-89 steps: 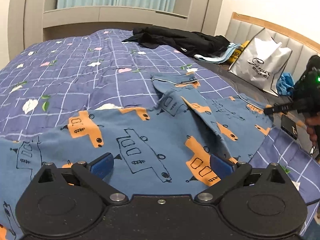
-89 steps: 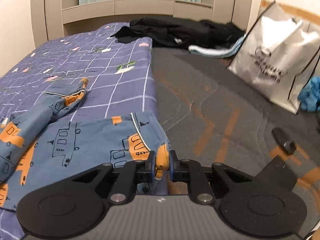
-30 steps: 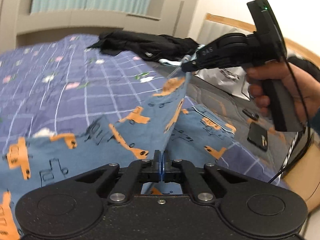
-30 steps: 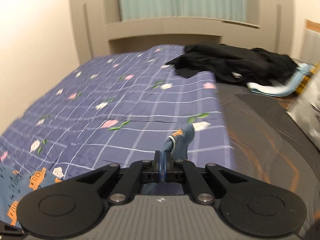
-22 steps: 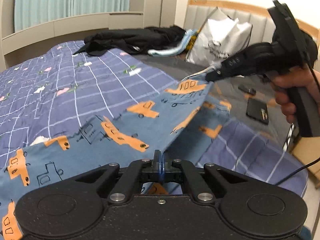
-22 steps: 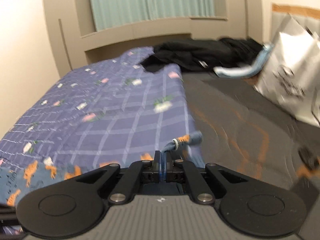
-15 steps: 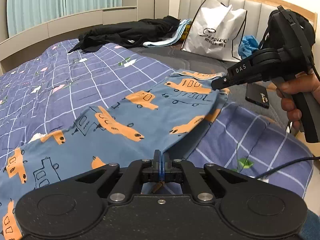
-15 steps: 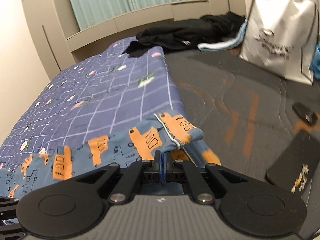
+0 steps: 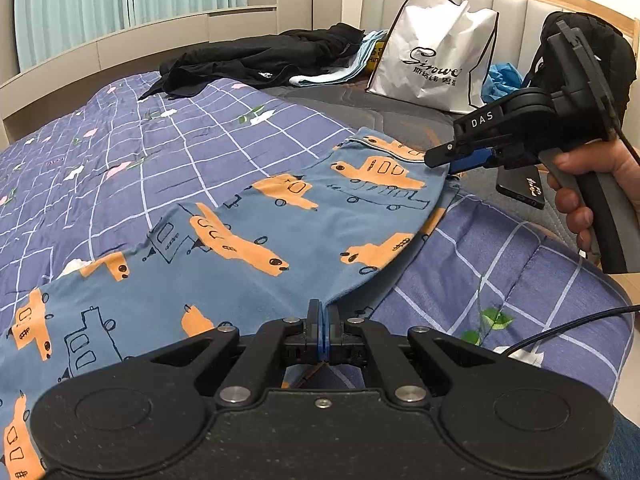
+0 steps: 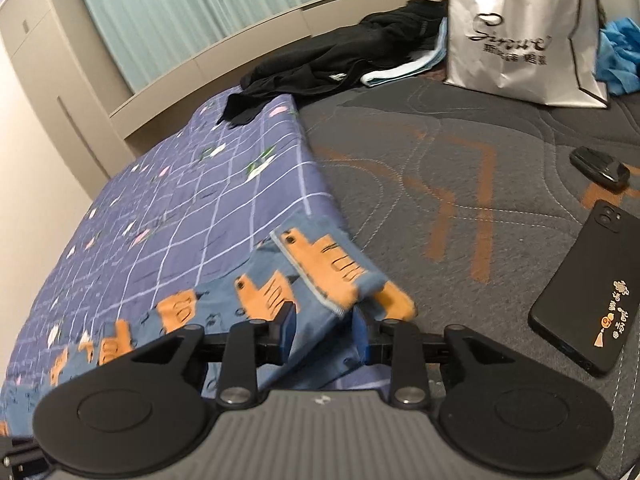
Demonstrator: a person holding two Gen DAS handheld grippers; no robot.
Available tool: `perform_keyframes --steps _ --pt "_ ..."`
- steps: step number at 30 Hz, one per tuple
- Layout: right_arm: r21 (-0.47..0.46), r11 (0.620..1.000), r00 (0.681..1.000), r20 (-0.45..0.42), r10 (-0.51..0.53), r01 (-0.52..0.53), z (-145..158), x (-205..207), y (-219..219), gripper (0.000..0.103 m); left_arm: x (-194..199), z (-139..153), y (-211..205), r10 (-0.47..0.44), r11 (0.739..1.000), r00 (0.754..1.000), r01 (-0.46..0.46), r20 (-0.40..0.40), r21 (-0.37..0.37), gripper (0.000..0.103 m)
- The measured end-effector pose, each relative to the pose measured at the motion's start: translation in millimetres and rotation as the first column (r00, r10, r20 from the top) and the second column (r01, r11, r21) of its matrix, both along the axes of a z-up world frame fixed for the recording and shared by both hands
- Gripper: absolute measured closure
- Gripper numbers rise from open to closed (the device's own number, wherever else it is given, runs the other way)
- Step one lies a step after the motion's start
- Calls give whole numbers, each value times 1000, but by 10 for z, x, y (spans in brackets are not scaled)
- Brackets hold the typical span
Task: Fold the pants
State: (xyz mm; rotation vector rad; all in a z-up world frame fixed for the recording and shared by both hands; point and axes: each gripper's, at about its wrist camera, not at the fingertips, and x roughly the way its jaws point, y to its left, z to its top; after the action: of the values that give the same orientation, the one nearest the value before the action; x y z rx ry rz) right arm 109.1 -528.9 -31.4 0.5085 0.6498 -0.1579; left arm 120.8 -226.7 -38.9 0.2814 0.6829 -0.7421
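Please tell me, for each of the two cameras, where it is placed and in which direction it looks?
Left wrist: sits on the left gripper, which is shut on the pants, looking across the bed to the headboard; the right gripper and hand show.
Right wrist: sits on the right gripper, jaws open around the pants, facing the curtains.
Shared: pants, white bag, phone, black clothes.

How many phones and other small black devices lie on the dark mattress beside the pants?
2. A black phone lies flat on the grey mattress, right of the pants. A smaller black device lies beyond it, nearer the white bag. Others may be hidden.
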Motion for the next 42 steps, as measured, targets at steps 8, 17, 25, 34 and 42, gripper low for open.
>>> perform_keyframes --steps 8,17,25,34,42 --pt "-40 997 997 37 -64 66 47 -123 -25 95 -17 44 -48 -8 1000 1000 8 16 -8 103" --pt "-39 996 996 -17 -83 82 -88 -166 -49 89 51 41 157 -1 998 998 -2 -57 -67 53" --pt "-53 997 999 -8 -54 54 -55 -250 -18 27 398 138 745 205 972 977 -210 -59 -101 28" --pt "-31 999 1000 -30 -8 7 -101 -272 49 10 1283 -66 1449 489 849 849 -516 -200 -112 22" --pt "14 999 998 -44 48 -47 -154 -219 51 4 1285 -85 1501 508 838 843 -531 -178 -123 9"
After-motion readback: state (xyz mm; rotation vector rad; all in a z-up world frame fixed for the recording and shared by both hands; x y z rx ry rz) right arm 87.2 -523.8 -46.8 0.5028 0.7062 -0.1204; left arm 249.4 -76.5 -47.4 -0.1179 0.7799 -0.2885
